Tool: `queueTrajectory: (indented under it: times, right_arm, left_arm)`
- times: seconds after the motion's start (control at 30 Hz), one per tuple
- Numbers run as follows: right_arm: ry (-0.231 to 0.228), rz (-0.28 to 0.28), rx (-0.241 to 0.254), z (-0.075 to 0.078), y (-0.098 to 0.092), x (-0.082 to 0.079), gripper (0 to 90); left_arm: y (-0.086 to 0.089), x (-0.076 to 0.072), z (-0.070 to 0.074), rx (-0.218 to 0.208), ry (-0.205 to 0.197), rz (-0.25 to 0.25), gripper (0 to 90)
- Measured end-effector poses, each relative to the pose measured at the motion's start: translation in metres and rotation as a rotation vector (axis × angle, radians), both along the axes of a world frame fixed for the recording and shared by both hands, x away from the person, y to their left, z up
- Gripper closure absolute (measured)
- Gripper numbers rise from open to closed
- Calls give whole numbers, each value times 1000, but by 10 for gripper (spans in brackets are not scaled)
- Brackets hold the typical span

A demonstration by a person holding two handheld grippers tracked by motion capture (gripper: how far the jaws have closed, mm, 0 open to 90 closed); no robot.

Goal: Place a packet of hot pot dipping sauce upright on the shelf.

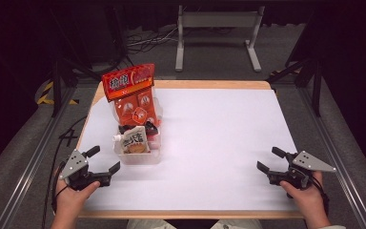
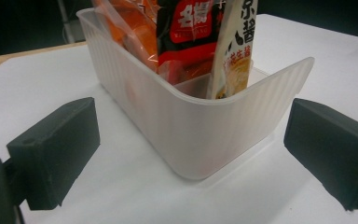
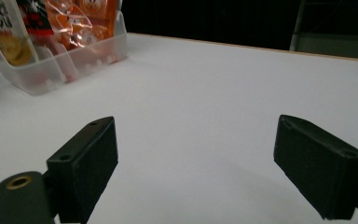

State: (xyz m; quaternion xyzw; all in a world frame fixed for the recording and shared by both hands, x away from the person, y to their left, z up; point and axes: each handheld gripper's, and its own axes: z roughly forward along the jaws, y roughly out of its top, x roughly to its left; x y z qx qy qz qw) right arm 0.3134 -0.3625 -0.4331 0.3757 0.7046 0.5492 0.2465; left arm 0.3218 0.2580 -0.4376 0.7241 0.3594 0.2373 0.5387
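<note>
A clear plastic bin (image 1: pixel 140 156) (image 2: pixel 200 126) (image 3: pixel 60 65) stands left of centre on the white table, packed upright with snack packets: a tall red and orange bag (image 1: pixel 131 88), a red and black packet (image 2: pixel 186 32) and a white pouch (image 1: pixel 134 140) (image 2: pixel 235 46). My left gripper (image 1: pixel 106 159) (image 2: pixel 191 149) rests low on the table just left of the bin, its jaws open, pointing at the bin's near corner without touching it. At the table's right side my right gripper (image 1: pixel 269 159) (image 3: pixel 196 163) sits open with only bare white surface between its jaws.
The white sheet (image 1: pixel 219 133) covers a wooden tabletop (image 1: pixel 209 84) and is bare between the bin and the right gripper. A grey metal stand (image 1: pixel 217 28) and cables lie on the floor beyond the far edge. Metal rails run along both table sides.
</note>
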Motion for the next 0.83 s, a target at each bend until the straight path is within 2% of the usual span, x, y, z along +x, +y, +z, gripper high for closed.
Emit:
queueTrajectory:
  times: [0.17,0.23,0.5,0.63,0.83]
  right_arm:
    - [-2,-21,-35,-7,0,-3,140]
    - [-7,-18,-42,-8,1,-3,140]
    - [-6,-20,-39,-8,3,-3,138]
    - [0,-20,-36,-8,3,-3,139]
    - [-12,-18,-23,-5,2,-3,138]
  left_arm:
    - [-3,0,-9,-2,13,-12,42]
    - [-5,1,-11,12,25,-10,42]
    - [-5,2,-15,14,38,2,42]
    - [-5,2,-16,-9,47,7,42]
    - [-6,2,-15,-1,42,18,42]
